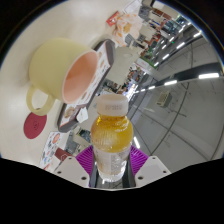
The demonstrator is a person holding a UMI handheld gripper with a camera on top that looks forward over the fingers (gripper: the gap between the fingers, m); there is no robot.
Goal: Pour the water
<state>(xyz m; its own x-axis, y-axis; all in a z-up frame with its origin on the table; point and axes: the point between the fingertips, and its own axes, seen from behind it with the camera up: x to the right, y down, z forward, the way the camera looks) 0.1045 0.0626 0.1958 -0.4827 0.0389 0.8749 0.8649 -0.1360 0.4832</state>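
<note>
My gripper (pixel 112 163) is shut on a clear plastic bottle (pixel 112 135) with a yellow-orange label band and a white cap. The purple pads (pixel 88 157) press on both sides of its lower body. The view is rolled strongly to one side, so the bottle is held tilted. Its cap end (pixel 111 103) points at a pale yellow mug (pixel 62 70) with a pink inside and a handle. The mug stands just beyond the cap on a white table (pixel 25 45), its mouth facing the bottle. I see no water stream.
A round dark red coaster (pixel 37 124) lies beside the mug's handle. A grey checkered mat (pixel 80 112) lies under the mug near the table edge. Beyond the table are cluttered shelves (pixel 135 25) and ceiling strip lights (pixel 180 82).
</note>
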